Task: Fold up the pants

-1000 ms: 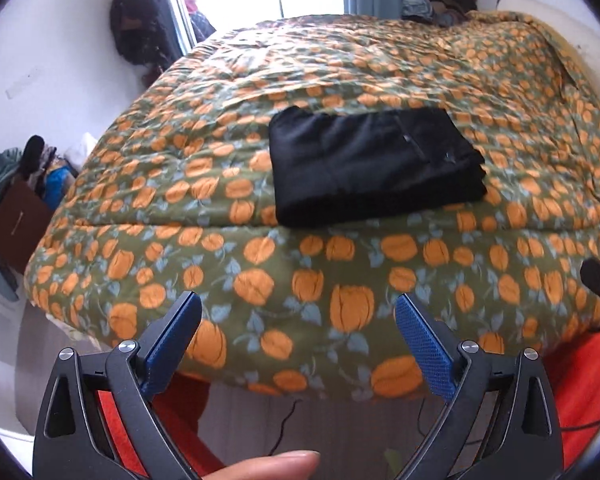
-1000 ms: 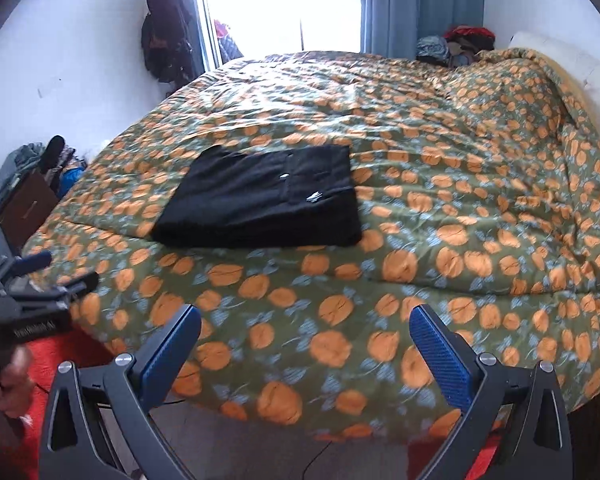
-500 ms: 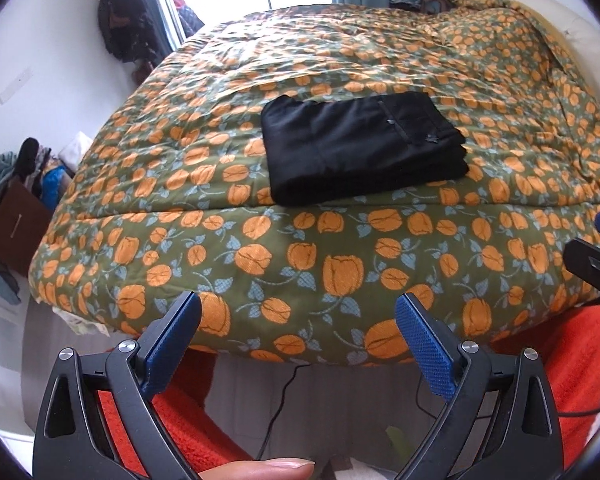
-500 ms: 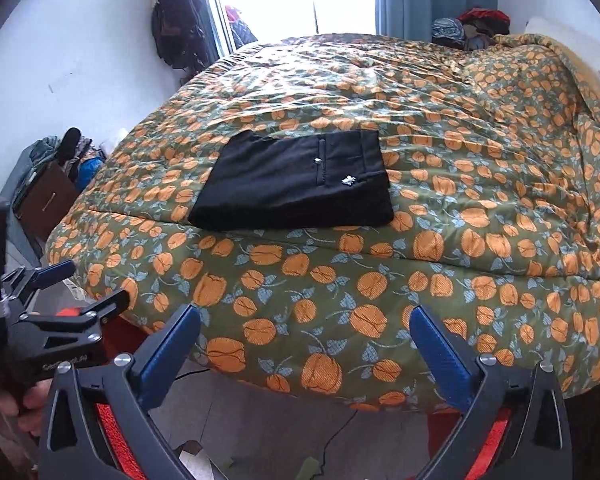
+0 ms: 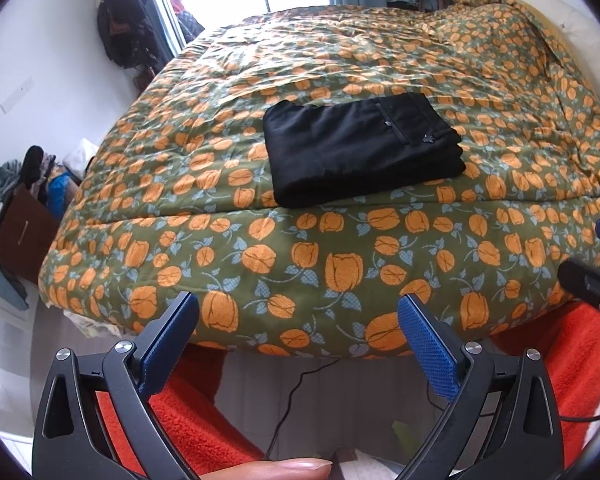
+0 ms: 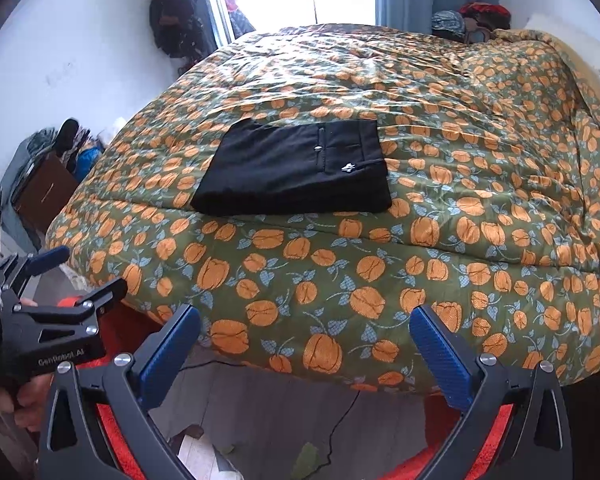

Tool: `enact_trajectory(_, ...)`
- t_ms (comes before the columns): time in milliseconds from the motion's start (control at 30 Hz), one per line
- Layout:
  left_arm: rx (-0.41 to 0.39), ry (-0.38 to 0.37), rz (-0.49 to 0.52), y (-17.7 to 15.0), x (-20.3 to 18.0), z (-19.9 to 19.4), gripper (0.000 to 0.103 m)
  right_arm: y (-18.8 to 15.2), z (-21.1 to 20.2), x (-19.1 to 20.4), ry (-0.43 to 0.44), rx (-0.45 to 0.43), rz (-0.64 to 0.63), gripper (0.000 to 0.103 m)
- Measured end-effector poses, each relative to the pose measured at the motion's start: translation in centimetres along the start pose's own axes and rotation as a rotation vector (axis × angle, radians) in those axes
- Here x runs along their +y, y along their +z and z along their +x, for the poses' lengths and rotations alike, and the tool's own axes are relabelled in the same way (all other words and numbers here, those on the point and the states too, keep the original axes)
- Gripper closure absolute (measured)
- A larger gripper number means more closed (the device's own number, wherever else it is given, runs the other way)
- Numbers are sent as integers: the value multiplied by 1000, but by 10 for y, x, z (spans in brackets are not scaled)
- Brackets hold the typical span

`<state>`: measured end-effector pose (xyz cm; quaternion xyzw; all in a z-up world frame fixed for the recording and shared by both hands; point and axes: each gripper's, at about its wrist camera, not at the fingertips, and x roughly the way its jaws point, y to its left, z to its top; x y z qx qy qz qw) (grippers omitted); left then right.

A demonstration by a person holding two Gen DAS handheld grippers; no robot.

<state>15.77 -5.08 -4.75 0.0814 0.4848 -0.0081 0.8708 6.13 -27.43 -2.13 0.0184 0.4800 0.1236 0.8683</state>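
Observation:
Black pants [image 5: 360,148] [image 6: 296,170] lie folded into a neat rectangle on the bed, near its front edge, with a pocket zip and a small white logo facing up. My left gripper [image 5: 298,316] is open and empty, well back from the bed and below its edge. My right gripper [image 6: 306,330] is also open and empty, at about the same distance from the pants. The left gripper [image 6: 56,280] shows at the left edge of the right wrist view, held by a hand. Part of the right gripper [image 5: 596,268] shows at the right edge of the left wrist view.
The bed carries a green quilt [image 5: 340,264] [image 6: 460,184] printed with orange tulips. Red fabric [image 5: 188,420] lies on the floor under the bed edge, with a black cable [image 5: 296,392]. A brown box [image 5: 20,232] and clothes stand at the left wall. Clothes are piled at the far corner [image 6: 468,20].
Both grippers have drawn back and down from the bed over the last second; more floor and red fabric show. The pants have not moved. Both grippers stay open.

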Motion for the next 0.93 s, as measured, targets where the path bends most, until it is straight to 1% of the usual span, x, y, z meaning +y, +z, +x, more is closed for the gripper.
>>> enact_trajectory(133, -10, -7, 4, 2, 1, -9, 3, -4, -7, 8, 24, 5, -17, 0)
enact_trajectory(233, -13, -15, 2, 4, 0, -11, 3, -8, -5, 10, 46, 25, -23, 0)
enact_trajectory(433, 9, -17, 12, 3, -4, -5, 3, -15, 5, 2, 36, 57, 1, 0)
enact_trajectory(633, 23, -11, 18, 2, -6, 0, 3, -15, 7, 2, 31, 60, 0, 0)
enact_trajectory(800, 29, -40, -8, 1, -3, 0, 3, -14, 7, 4, 35, 58, -3, 0)
enact_trajectory(933, 10, 10, 5, 1, -5, -1, 3, -13, 7, 4, 37, 54, -1, 0)
